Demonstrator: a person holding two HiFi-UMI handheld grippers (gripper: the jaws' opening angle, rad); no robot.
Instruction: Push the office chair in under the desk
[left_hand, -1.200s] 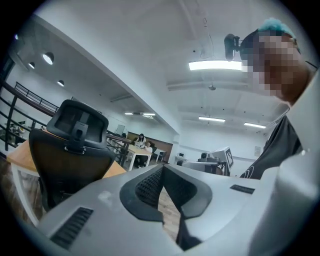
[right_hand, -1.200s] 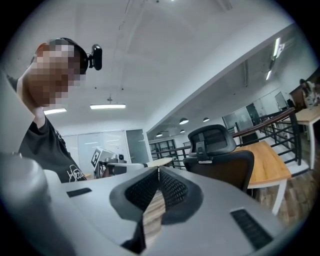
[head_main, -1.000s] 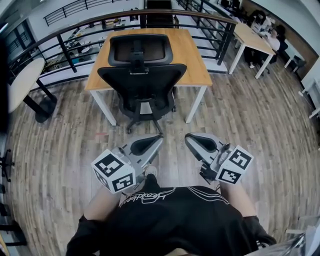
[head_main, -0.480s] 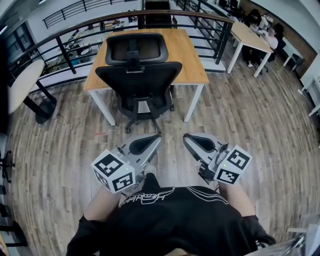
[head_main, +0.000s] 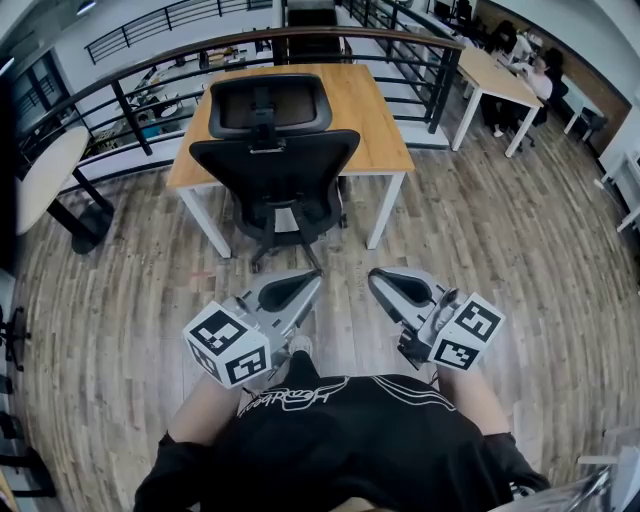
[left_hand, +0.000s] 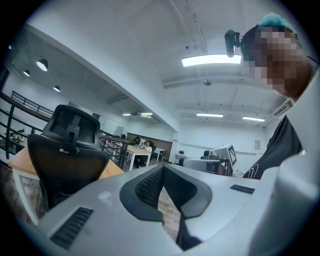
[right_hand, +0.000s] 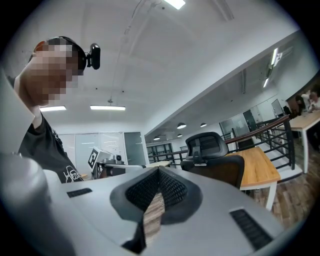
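Left tool (head_main: 316, 278) and right tool (head_main: 374, 277) are shown in the head view with jaws together and empty, well short of the office chair (head_main: 272, 160), which stands backed out at the bench (head_main: 378, 115). Both tips should be set evenly on the backrest. In the left gripper view, a black backrest and headrest (left_hand: 70, 122) are seen. In the right gripper view, the chair is seen upright.
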